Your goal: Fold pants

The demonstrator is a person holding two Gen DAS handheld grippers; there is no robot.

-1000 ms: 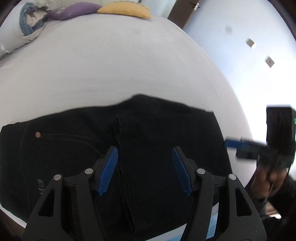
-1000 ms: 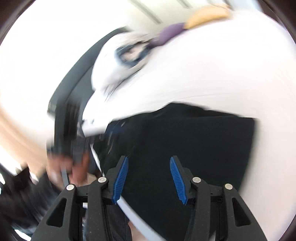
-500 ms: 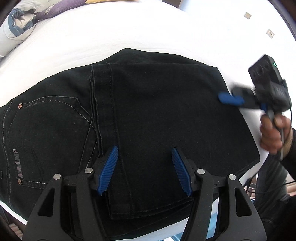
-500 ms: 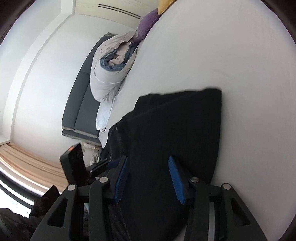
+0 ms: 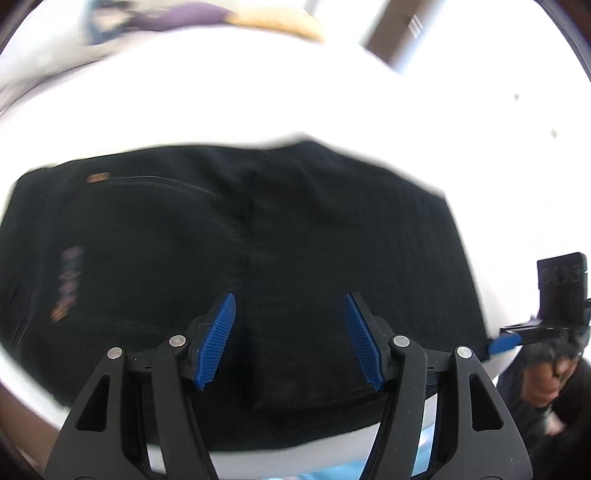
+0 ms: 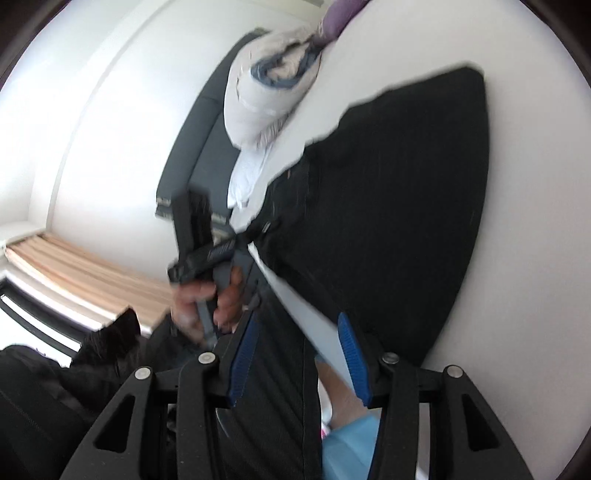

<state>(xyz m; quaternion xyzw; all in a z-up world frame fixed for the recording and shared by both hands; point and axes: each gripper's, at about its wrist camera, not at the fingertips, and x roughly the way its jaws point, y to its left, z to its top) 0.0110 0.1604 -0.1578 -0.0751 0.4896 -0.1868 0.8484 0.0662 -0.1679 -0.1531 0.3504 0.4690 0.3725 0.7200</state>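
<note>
**Black pants lie folded on the white bed, both grippers above them with nothing held**

In the left wrist view, the black pants [image 5: 258, 258] lie flat on the white bed [image 5: 221, 103], close to its near edge. They are folded over into a wide block. On the left part of the pants there is a small copper stud [image 5: 98, 178] and a blurry line of letters [image 5: 68, 273]. In the middle, the left gripper [image 5: 290, 339] hangs over the pants. Its blue fingers [image 5: 218, 343] stand partly apart, and there is no cloth between them. Far back on the bed, a purple cushion [image 5: 177, 16] and a yellow cushion [image 5: 280, 22] show as blurs. At the right edge, the right gripper [image 5: 506, 341] is beside the right end of the pants, with the person's hand [image 5: 546, 376] around its handle.

In the right wrist view, the person's other hand [image 6: 210, 299] is on the left, holding the handle of the left gripper. Beside it, a rolled-up white and blue blanket [image 6: 273, 85] lies at the far end of the bed. The right gripper's own blue fingers [image 6: 354, 358] stand partly apart at the edge of the bed, holding nothing. The pants spread out to the right of them on the sheet. The picture is blurry, so small details are hard to see.
</note>
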